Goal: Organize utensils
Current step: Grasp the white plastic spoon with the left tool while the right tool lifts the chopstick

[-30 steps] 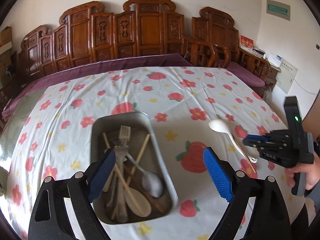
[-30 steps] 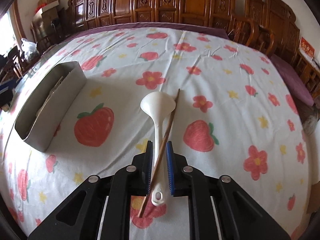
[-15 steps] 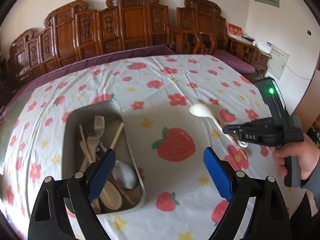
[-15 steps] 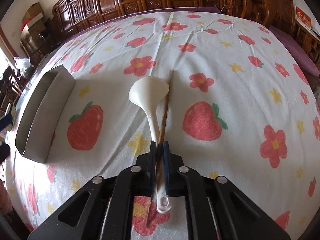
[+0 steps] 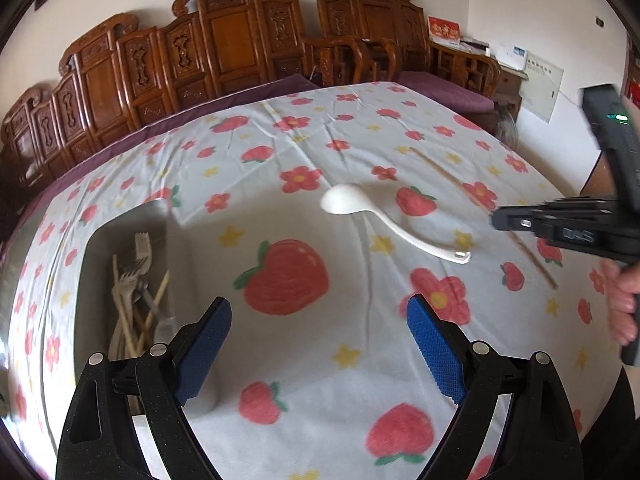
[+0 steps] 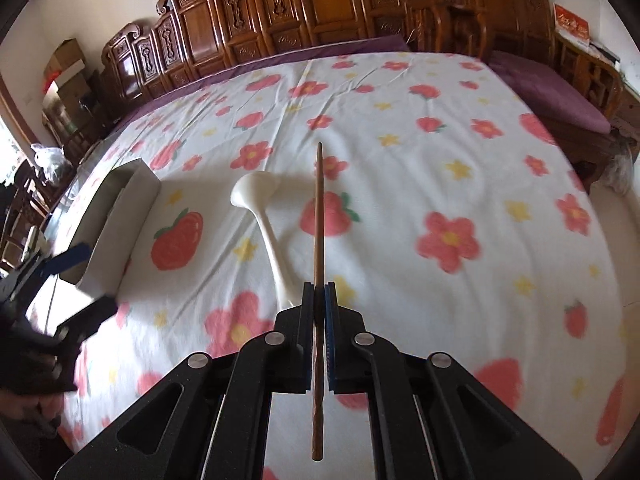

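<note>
My right gripper is shut on a brown wooden chopstick, which points straight ahead and is held just above the cloth. A white ceramic spoon lies on the flowered cloth just left of it, handle toward the jaws. In the left wrist view the same spoon lies ahead, the chopstick runs through the right gripper at the right. My left gripper hangs open over a strawberry print, with nothing between its blue pads. The grey metal tray at the left holds forks, chopsticks and spoons.
A person's hand holds the right gripper at the right edge. The tray stands left of the spoon, with the left gripper beside it. Carved wooden chairs line the table's far side. The tablecloth covers the whole top.
The right gripper has closed on the chopstick alone and swung it right, off the spoon, which stays on the cloth. The left gripper has moved right from the tray toward the spoon.
</note>
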`<state>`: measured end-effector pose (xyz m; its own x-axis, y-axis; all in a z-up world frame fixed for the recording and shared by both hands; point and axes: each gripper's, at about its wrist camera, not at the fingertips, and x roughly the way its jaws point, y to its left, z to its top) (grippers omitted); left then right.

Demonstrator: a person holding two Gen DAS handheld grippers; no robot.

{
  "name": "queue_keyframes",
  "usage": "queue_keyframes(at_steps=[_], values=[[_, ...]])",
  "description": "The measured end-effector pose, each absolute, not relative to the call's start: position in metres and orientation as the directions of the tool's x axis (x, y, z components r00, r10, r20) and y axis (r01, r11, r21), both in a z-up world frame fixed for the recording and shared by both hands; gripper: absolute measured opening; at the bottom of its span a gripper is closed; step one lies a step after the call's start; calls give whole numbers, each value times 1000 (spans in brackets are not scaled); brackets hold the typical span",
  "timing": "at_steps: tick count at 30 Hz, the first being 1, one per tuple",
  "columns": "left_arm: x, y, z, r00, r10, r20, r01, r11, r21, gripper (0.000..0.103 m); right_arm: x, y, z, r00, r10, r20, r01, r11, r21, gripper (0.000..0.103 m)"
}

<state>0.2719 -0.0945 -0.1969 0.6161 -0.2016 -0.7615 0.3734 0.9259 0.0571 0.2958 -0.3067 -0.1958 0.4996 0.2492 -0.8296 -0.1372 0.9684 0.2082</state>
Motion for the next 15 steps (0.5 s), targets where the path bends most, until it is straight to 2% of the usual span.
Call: queue_keyframes(at_steps=[5, 10, 15], values=[[280, -118, -201, 590, -228, -775, 382, 924, 19, 86, 269, -327, -189, 515, 232, -825, -146, 972, 182, 6], [291, -147, -198, 590, -253, -767, 404, 915, 10, 86, 251, -339, -187, 516, 265, -814, -142, 964, 224, 6], [309, -174, -203, 588, -220, -778, 406, 913, 49, 74, 245, -342, -187, 524, 282, -803, -152, 959, 237, 6]])
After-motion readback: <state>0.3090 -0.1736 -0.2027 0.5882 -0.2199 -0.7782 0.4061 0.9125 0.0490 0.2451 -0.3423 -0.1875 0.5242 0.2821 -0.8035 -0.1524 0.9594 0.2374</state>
